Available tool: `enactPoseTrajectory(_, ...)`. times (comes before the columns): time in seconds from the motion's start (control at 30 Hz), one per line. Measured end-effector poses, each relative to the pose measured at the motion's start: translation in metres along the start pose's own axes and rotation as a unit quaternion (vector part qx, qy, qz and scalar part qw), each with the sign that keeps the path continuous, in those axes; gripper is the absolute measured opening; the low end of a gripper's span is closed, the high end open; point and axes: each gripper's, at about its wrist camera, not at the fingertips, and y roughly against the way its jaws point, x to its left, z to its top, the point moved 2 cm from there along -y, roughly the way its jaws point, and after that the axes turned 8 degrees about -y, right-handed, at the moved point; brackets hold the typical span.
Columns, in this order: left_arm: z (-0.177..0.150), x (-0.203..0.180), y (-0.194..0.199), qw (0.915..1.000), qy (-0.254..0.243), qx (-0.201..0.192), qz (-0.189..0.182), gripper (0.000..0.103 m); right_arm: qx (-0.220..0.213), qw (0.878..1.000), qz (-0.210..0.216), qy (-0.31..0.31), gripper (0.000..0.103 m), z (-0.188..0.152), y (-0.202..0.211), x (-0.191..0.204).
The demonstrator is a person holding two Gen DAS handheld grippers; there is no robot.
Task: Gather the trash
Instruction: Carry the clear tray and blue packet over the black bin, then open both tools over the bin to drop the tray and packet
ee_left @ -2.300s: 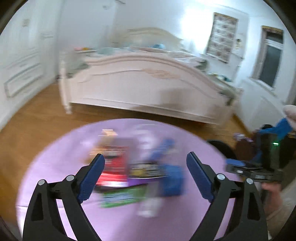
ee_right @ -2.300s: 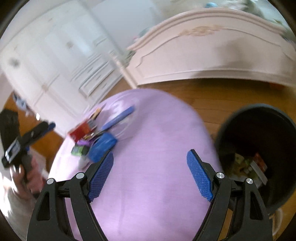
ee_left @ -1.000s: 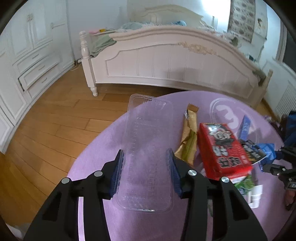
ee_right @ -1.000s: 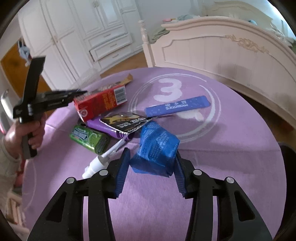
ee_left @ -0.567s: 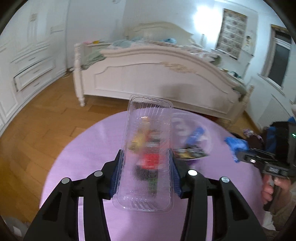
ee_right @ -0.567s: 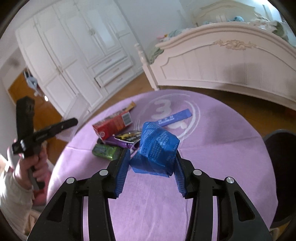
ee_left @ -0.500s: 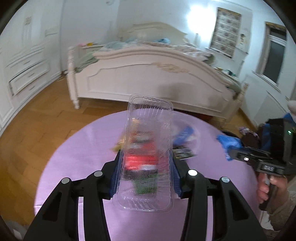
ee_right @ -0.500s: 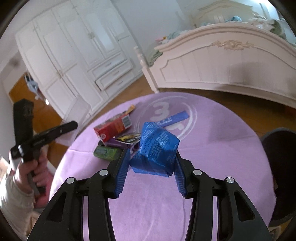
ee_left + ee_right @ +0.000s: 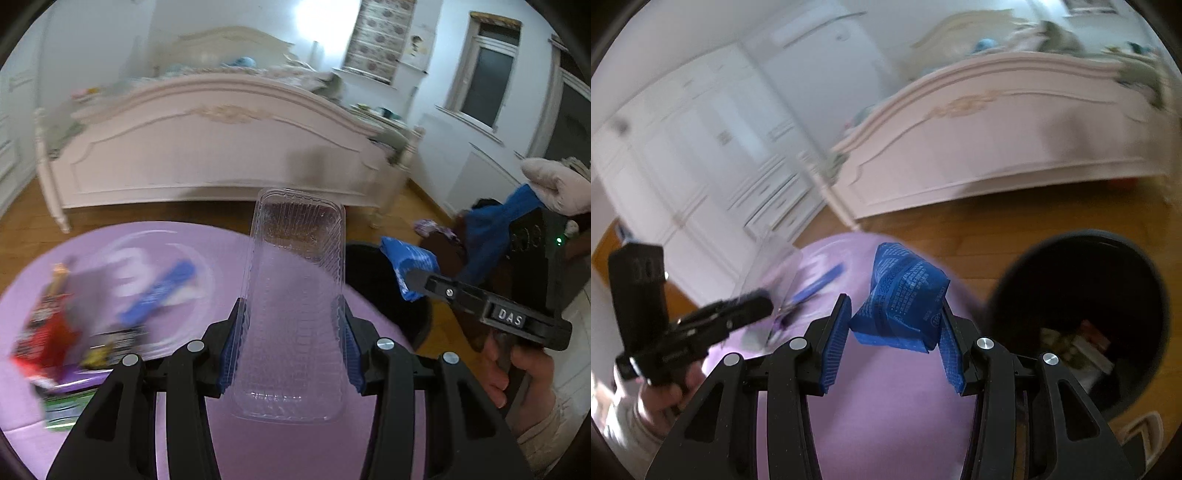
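My left gripper (image 9: pixel 291 350) is shut on a clear plastic tray (image 9: pixel 295 295) and holds it above the round purple table (image 9: pixel 258 443). My right gripper (image 9: pixel 892 347) is shut on a crumpled blue wrapper (image 9: pixel 905 299), near the table's edge and just left of the black trash bin (image 9: pixel 1082 295). The wrapper also shows in the left wrist view (image 9: pixel 410 262), over the bin (image 9: pixel 373 280). The bin holds some trash (image 9: pixel 1075 343). Blurred on the table lie a red box (image 9: pixel 51 332), a blue strip (image 9: pixel 159 291) and a green packet (image 9: pixel 62 406).
A pale pink bed (image 9: pixel 221 147) stands behind the table on a wooden floor (image 9: pixel 979 229). White wardrobes (image 9: pixel 683 155) line the left wall. The left gripper shows in the right wrist view (image 9: pixel 701 325).
Both grippers swung right toward the bin, each still holding its item. The bin has come into full view beside the right gripper, and the table trash has slid to the left.
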Motion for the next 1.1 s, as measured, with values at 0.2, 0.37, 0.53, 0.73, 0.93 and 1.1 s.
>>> enactPoseTrajectory(0.2,0.015,-0.048,-0.055,0.9986,-0.018,0.023,-0.043,0.048,-0.025,0.998,-0.037,-0.043,0.045,0.011,0.024,-0.059)
enactPoseTrajectory(0.37,0.019,-0.076,-0.087,0.9966,-0.022,0.041,-0.068,0.048,-0.031,0.995,-0.059,-0.07,0.046,0.009,0.032,-0.097)
enactPoseTrajectory(0.53,0.017,-0.092,-0.106,0.9954,-0.021,0.053,-0.077,0.048,-0.026,0.993,-0.072,-0.089,0.046,0.001,0.029,-0.122)
enactPoseTrajectory(0.73,0.02,-0.108,-0.127,0.9938,-0.026,0.069,-0.083,0.048,-0.015,0.992,-0.079,-0.1,0.046,-0.006,0.021,-0.14)
enactPoseTrajectory(0.93,0.025,-0.109,-0.143,0.9924,-0.022,0.083,-0.089,0.048,-0.008,0.99,-0.089,-0.107,0.046,-0.002,0.011,-0.155)
enactPoseTrajectory(1.1,0.026,-0.11,-0.15,0.9916,-0.019,0.092,-0.089,0.048,0.0,0.99,-0.092,-0.106,0.046,0.002,0.004,-0.163)
